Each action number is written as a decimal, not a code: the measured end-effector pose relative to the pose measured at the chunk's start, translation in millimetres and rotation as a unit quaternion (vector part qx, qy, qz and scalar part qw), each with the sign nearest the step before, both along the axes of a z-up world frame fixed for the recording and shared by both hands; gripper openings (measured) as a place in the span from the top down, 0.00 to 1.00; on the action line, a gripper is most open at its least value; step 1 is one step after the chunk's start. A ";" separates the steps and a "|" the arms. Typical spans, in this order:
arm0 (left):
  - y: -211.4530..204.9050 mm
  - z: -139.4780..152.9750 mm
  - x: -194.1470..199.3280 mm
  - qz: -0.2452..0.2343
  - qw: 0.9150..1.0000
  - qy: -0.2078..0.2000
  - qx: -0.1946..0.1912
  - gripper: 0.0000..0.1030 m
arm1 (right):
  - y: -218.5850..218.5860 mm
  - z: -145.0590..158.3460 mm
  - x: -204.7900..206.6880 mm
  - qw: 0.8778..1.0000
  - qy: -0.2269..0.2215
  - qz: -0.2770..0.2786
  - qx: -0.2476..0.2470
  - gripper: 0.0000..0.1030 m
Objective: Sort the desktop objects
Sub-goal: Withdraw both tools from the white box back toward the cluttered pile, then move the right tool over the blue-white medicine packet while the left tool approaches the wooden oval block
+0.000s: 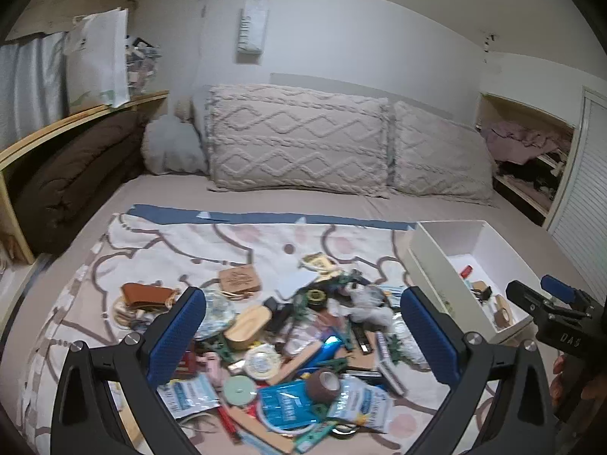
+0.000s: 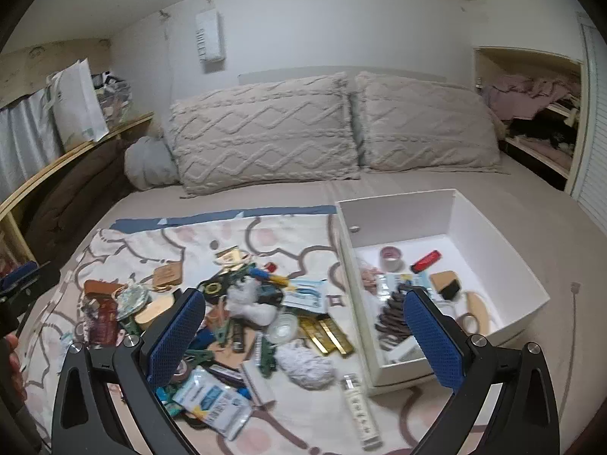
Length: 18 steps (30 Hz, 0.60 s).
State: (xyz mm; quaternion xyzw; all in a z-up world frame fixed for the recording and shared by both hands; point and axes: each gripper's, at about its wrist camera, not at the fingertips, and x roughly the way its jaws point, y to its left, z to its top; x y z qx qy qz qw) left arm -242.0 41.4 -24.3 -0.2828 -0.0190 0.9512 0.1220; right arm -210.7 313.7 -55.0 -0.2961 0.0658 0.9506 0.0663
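A heap of small objects lies on a patterned cloth spread over the bed: packets, tape rolls, a brown leather case, a wooden piece. My left gripper hangs open above the heap with nothing between its blue pads. My right gripper is open too, above the heap's right side and the near left corner of a white box. The box holds a tape roll, a red item and other bits. The right gripper shows at the right edge of the left wrist view.
Two knitted pillows lean on the wall at the head of the bed. A wooden shelf with a white bag runs along the left. An open closet with clothes is at the right. Bare sheet surrounds the box.
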 end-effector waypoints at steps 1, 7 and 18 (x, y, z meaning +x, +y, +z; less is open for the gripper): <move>-6.8 -0.6 0.2 0.006 1.000 0.001 -0.001 0.00 | -5.3 -1.3 -2.2 1.000 -0.001 0.004 0.001 0.00; -36.2 -9.8 -3.8 0.028 1.000 -0.005 0.008 0.00 | -31.9 -8.0 -11.4 1.000 -0.004 0.026 0.003 0.00; -60.7 -34.4 -6.5 0.050 0.999 -0.012 0.010 0.00 | -50.1 -23.6 -21.0 0.999 -0.018 0.036 0.016 0.00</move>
